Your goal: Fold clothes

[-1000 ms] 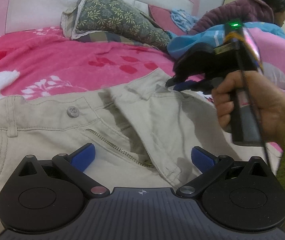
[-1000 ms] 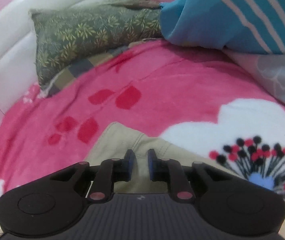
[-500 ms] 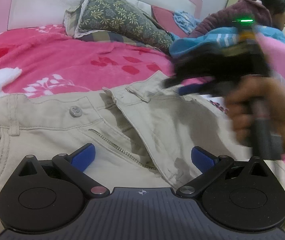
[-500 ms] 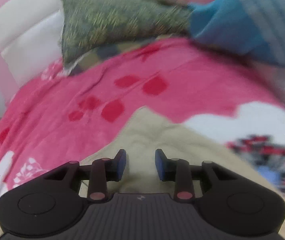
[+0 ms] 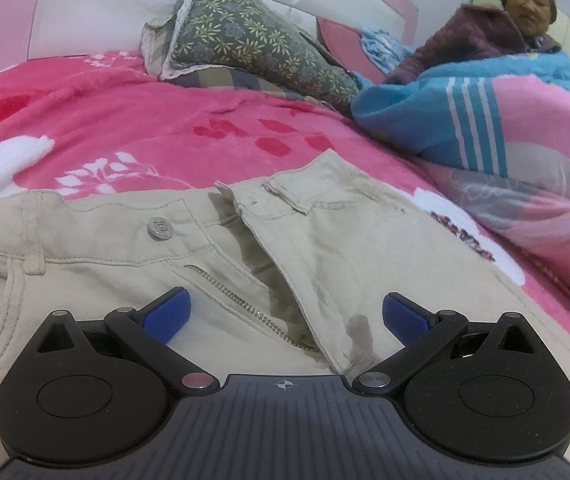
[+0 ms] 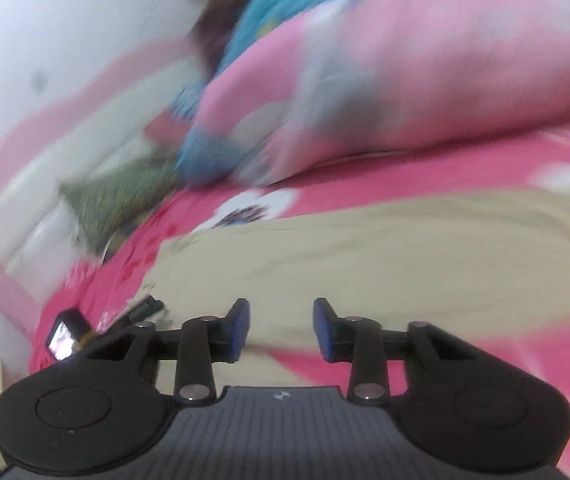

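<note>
My tan pants lie flat on the bed, on the pink blanket, with the waist end toward the headboard and the pillow. The fly is open, so the zipper shows and one flap is turned over. My left gripper hangs right over that open fly — its blue fingers are spread wide, one on each side of the zipper, and they hold nothing. My right gripper is over the side edge of the pants, and the view there is very blurry. Its fingers are opening now, with a gap between them and no cloth pinched in it. The pants run long from the waist down toward me, past what I can see. I think my left hand is nearer the waist, so it should grab there first — the right can take the far side edge.
</note>
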`<state>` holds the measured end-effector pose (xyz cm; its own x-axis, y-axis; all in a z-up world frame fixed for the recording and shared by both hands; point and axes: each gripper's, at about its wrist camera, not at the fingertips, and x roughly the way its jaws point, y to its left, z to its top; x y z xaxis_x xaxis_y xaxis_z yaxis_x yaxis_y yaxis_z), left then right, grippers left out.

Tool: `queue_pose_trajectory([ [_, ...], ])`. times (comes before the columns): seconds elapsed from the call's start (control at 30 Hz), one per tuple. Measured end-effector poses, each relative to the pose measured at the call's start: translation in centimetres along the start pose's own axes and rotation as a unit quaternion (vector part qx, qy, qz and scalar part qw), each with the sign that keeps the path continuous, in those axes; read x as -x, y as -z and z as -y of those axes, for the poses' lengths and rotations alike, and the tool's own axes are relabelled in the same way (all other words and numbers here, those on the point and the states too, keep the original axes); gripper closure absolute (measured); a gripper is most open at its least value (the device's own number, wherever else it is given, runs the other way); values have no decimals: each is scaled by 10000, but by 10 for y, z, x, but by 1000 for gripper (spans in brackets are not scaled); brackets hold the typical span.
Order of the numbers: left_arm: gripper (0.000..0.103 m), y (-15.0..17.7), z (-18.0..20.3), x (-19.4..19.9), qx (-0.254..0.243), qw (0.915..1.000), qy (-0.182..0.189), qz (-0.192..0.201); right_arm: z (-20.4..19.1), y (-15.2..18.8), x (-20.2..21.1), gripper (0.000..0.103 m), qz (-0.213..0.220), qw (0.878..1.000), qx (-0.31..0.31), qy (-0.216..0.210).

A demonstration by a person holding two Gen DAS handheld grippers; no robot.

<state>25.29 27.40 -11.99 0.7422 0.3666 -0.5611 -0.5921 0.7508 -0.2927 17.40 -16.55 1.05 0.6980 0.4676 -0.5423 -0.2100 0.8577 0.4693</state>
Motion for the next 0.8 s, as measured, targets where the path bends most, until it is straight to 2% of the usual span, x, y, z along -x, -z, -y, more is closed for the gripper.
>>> queue_pose_trajectory([
  [0.07, 0, -1, -2, 2, 89, 9999, 55, -7, 26, 46, 54, 61, 251, 9974, -466, 480],
  [0.13, 0, -1, -5, 5, 37, 9997, 226, -108, 52, 96, 99, 61, 440, 9894, -982, 977],
  [0.2, 0, -2, -9, 12, -4, 9986, 477, -219, 73, 139, 138, 61, 783, 9796, -1555, 1009],
  [0.3, 0, -2, -16, 37, 77, 9961, 839, -272, 88, 175, 178, 61, 1264, 9668, -2007, 955],
  [0.43, 0, 3, -23, 87, 46, 9917, 1237, -361, 100, 173, 196, 60, 1411, 9685, -1958, 617],
  [0.53, 0, 23, -25, 136, -445, 9859, 1544, -462, 105, 166, 180, 60, 1329, 9742, -1821, 97],
  [0.67, 0, 50, -40, 184, -1011, 9812, 1575, -482, 105, 162, 144, 60, 955, 9747, -1918, -640],
  [0.8, 0, 62, -62, 210, -1305, 9801, 1437, -405, 98, 176, 121, 60, 626, 9716, -1987, -1117],
])
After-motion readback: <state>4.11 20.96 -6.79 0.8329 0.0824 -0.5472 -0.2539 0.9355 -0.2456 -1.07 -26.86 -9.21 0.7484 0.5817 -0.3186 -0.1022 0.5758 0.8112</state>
